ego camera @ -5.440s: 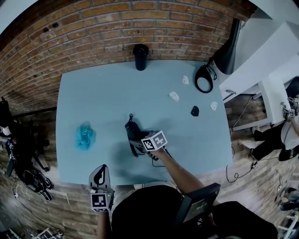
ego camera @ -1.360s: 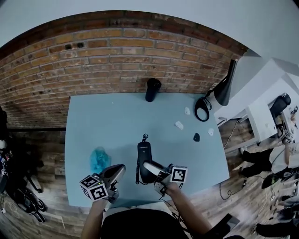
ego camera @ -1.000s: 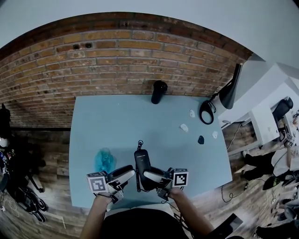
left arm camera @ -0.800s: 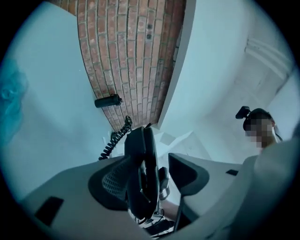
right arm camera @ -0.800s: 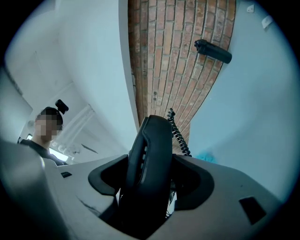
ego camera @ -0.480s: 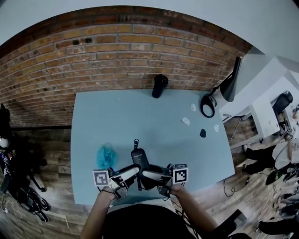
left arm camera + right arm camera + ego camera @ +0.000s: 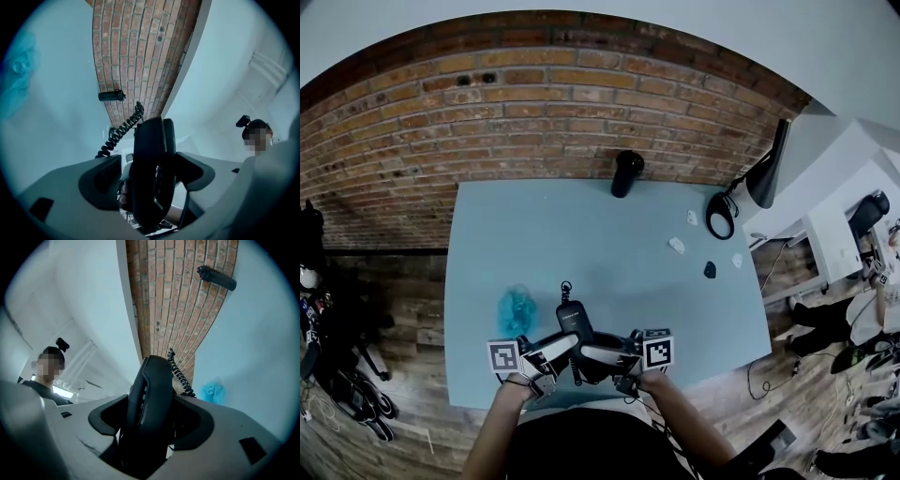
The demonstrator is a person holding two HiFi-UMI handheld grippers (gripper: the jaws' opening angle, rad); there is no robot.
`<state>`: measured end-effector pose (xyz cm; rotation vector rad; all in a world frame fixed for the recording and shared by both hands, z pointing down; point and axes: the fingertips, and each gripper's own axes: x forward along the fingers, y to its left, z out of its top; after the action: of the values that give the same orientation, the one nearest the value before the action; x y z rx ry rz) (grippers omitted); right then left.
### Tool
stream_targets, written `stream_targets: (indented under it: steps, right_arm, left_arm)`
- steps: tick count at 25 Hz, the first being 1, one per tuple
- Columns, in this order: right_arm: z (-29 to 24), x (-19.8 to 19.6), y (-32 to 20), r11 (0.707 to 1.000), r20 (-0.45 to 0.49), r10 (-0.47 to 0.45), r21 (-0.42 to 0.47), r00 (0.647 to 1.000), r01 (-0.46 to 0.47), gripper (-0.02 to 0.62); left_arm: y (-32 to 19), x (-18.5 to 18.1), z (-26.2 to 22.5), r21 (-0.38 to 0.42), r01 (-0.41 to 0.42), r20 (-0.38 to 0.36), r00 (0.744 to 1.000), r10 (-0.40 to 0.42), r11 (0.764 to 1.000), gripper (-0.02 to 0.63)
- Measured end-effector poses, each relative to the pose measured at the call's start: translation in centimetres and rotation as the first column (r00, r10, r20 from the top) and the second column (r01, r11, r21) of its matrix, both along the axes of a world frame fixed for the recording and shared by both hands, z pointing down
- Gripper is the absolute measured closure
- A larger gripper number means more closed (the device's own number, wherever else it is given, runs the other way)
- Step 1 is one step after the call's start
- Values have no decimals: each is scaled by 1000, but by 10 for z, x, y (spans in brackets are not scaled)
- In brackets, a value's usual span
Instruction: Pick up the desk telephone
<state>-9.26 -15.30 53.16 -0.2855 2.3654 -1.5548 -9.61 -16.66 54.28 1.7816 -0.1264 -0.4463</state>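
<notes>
The black desk telephone (image 7: 573,323) hangs over the blue table (image 7: 694,309) near its front edge, its coiled cord (image 7: 566,291) trailing toward the wall. My right gripper (image 7: 598,359) comes in from the right and is shut on the telephone (image 7: 152,394), which fills the space between its jaws. From the left, my left gripper (image 7: 558,354) reaches in with the telephone (image 7: 152,159) standing between its jaws. These have just been opening, and a gap shows beside the left jaw. The cord (image 7: 119,133) curls away past the jaws.
A crumpled blue wrapper (image 7: 517,309) lies left of the phone. A black cylinder (image 7: 626,173) stands at the table's back edge by the brick wall. Small white pieces (image 7: 677,246), a small black piece (image 7: 710,270) and a black ring (image 7: 719,214) lie at the right.
The phone came toward the table's front edge in the right gripper. The left gripper closed in from the left until its jaws stood around the phone.
</notes>
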Motion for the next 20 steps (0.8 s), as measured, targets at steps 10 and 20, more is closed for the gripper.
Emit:
stream_targets:
  steps: [10,20]
  right_arm:
    - [8,-11,10,999,-2,-37,-25,999,37,313]
    - [12,-10,9,999,-20,-36,-20,999,35,313]
  left_arm:
    - [5,9,4,-2,4,-5,1000,-4,1000,236]
    - [2,6,6,16,86,13,996,-86,996,262]
